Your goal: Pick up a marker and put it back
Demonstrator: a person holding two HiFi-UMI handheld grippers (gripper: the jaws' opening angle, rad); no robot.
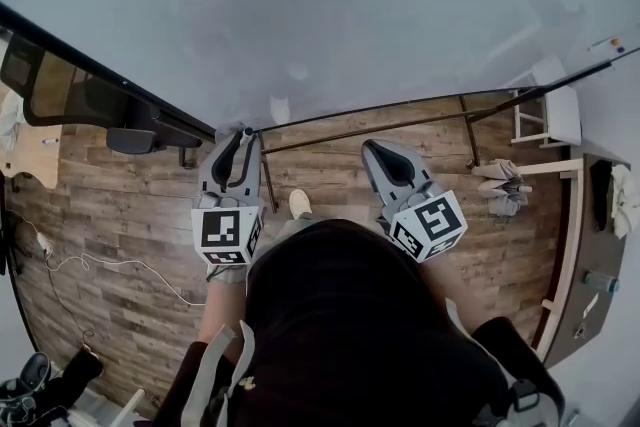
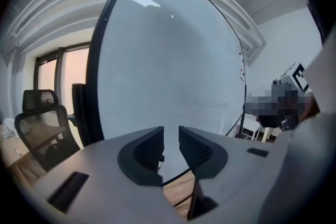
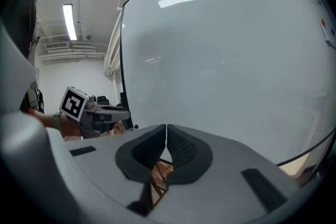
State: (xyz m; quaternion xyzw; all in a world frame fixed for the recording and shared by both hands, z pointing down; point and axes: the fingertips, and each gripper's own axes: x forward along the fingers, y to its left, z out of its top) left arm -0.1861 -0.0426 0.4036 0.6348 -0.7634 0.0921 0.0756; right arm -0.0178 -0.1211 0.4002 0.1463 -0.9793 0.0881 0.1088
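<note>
A person faces a whiteboard holding no marker, left gripper jaws slightly apart and empty, right gripper jaws clenched on nothing, so the task looks unstarted.

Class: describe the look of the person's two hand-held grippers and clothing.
The left hand-held gripper and right hand-held gripper have light grey bodies, dark curved jaws and a white cube with black square markers each. The person wears a black top.
</note>
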